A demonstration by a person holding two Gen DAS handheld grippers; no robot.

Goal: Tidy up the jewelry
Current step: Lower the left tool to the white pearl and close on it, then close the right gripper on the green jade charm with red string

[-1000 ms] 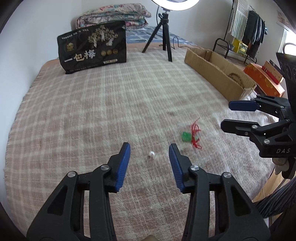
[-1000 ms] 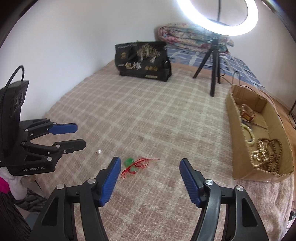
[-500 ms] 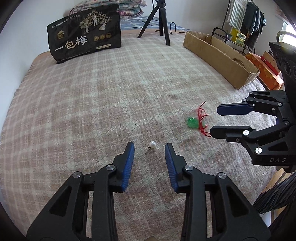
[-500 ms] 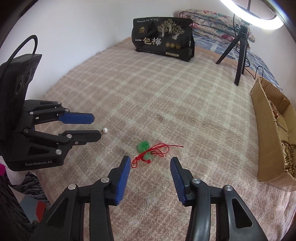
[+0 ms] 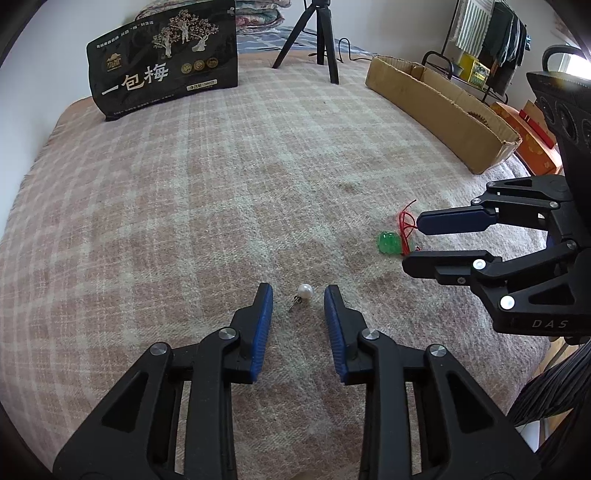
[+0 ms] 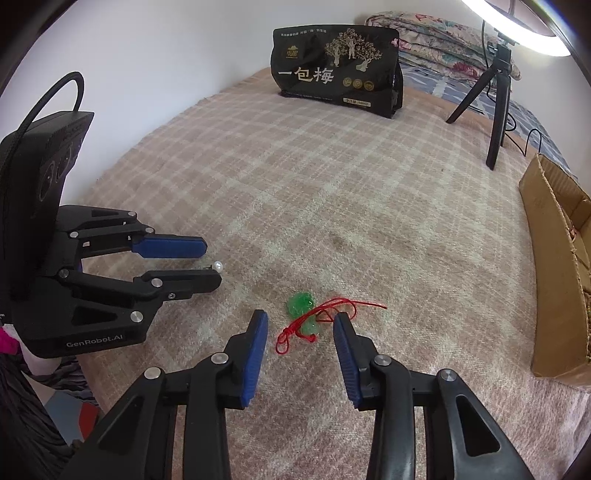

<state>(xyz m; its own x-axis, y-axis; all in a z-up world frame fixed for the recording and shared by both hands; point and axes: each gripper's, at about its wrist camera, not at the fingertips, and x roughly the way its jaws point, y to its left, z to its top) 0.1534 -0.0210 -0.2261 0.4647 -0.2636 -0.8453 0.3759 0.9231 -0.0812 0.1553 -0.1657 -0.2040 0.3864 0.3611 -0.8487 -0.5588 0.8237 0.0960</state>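
A white pearl earring (image 5: 304,291) lies on the plaid blanket between the tips of my left gripper (image 5: 298,291), which is open and low over it; it also shows in the right wrist view (image 6: 218,265). A green pendant on a red cord (image 6: 303,314) lies between the tips of my right gripper (image 6: 300,318), which is open around it. In the left wrist view the pendant (image 5: 388,242) lies just past the right gripper (image 5: 413,240). In the right wrist view the left gripper (image 6: 207,262) is at the left.
A long cardboard box (image 5: 443,107) stands at the blanket's right side (image 6: 557,258). A black snack bag (image 5: 162,70) and a ring-light tripod (image 5: 321,33) stand at the back. Folded quilts (image 6: 436,33) lie behind them. The blanket edge is close below me.
Both grippers moved forward and down to the blanket. The left now brackets the pearl earring and the right brackets the green pendant. Both jaws have narrowed since a second ago.
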